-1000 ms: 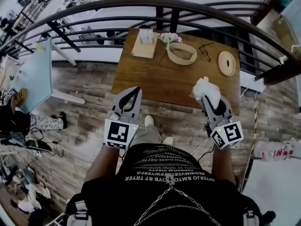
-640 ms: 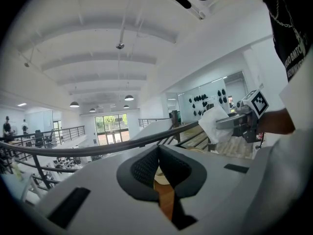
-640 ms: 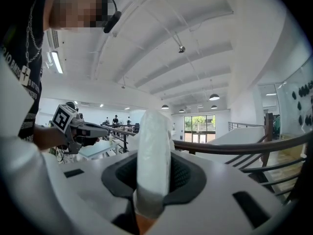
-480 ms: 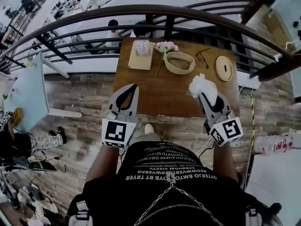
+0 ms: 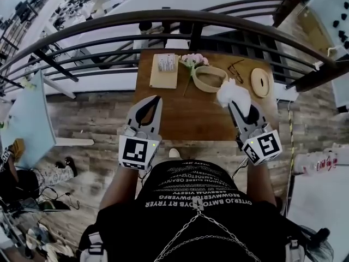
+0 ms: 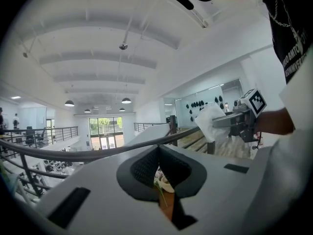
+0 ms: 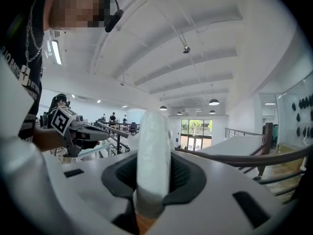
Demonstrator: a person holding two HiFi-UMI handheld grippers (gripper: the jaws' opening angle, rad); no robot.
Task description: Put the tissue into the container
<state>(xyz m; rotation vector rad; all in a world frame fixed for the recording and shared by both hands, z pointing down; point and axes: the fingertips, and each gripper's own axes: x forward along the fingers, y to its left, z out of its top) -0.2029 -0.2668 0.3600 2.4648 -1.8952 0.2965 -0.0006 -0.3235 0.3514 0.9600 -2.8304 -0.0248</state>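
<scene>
A crumpled white tissue (image 5: 232,93) sticks out of my right gripper (image 5: 234,105), whose jaws are shut on it; it hangs over the right part of the wooden table (image 5: 185,116), just right of the oval wooden container (image 5: 215,88). In the right gripper view the tissue (image 7: 153,155) fills the gap between the jaws. My left gripper (image 5: 157,99) is held over the table's near left part, jaws shut with nothing between them. In the left gripper view the tissue (image 6: 209,121) shows at the right, ahead of the right gripper (image 6: 230,122).
On the table stand a flat box with white sheets (image 5: 164,70), a small bunch of flowers (image 5: 191,59), a pair of glasses (image 5: 235,69) and a round wooden lid (image 5: 260,82). A dark curved railing (image 5: 180,19) runs behind the table. The person's body fills the lower frame.
Both grippers have moved forward over the table, the right one carrying the tissue closer to the oval container. The jaws look unchanged.
</scene>
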